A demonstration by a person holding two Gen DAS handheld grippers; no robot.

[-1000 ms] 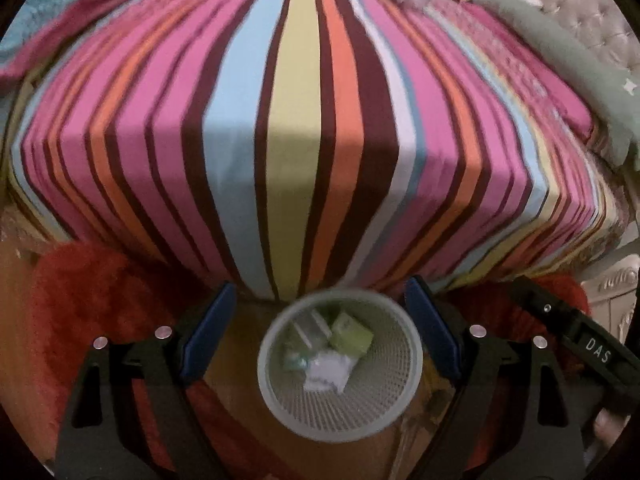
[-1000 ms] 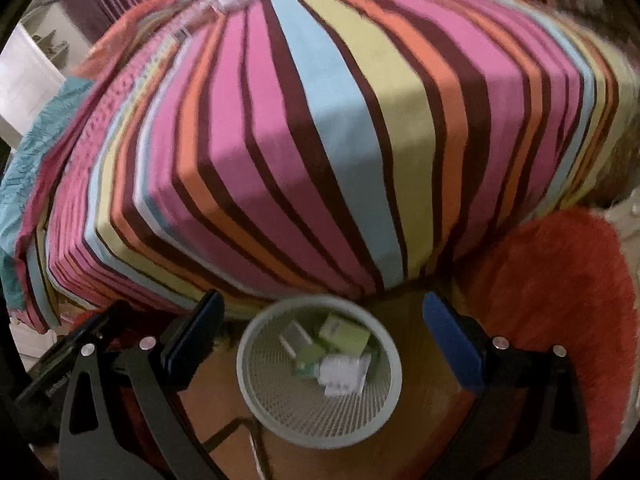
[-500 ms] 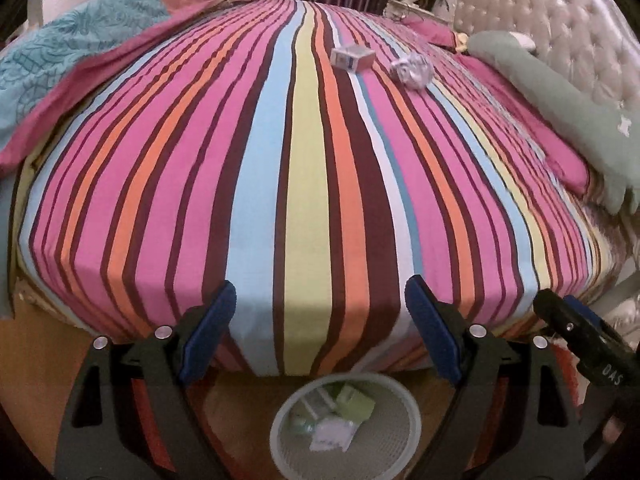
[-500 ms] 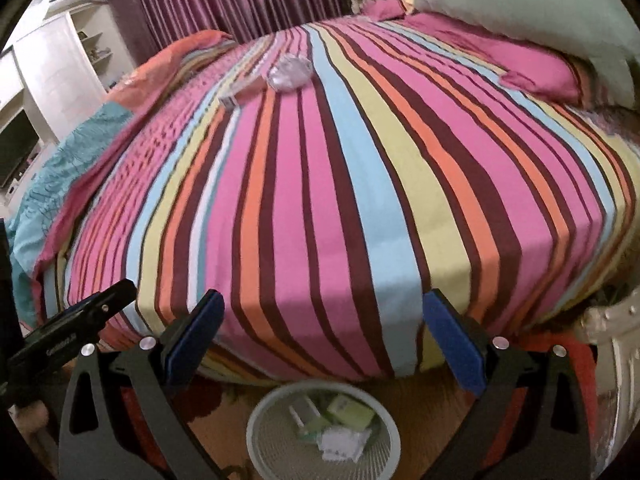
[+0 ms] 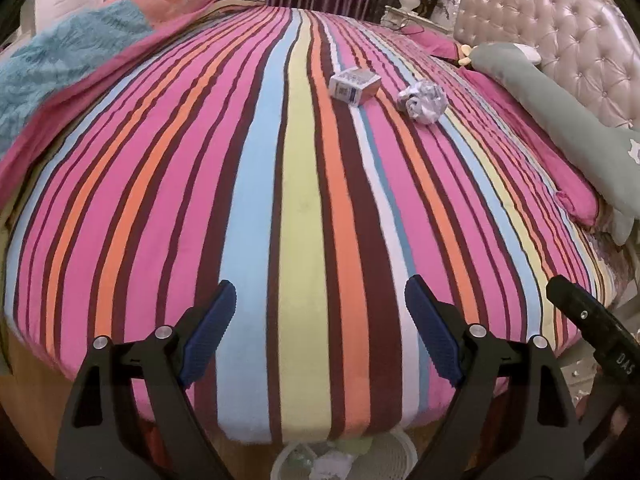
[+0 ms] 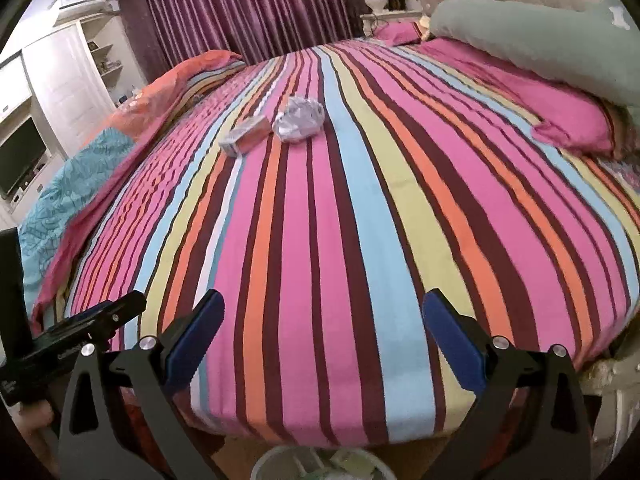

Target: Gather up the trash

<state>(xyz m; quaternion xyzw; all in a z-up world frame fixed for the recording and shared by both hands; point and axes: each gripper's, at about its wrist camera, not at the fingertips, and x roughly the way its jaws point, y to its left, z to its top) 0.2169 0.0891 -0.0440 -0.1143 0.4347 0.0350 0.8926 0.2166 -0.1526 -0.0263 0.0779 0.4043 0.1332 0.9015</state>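
Above the striped bed point(image 5: 304, 184), left gripper point(image 5: 320, 320) and right gripper point(image 6: 323, 328) level, jaws released, empty.

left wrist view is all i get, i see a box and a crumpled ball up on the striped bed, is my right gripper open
observer: Yes. The right gripper is open and holds nothing.
operator: whats past the blue blanket on the left, cant see there
observer: A dark TV screen sits in a white wall unit beyond the blue blanket.
operator: which piece lines up better with the right gripper
observer: The crumpled ball. In the right wrist view it sits almost on the line between the fingers, and the small box lies just left of it.
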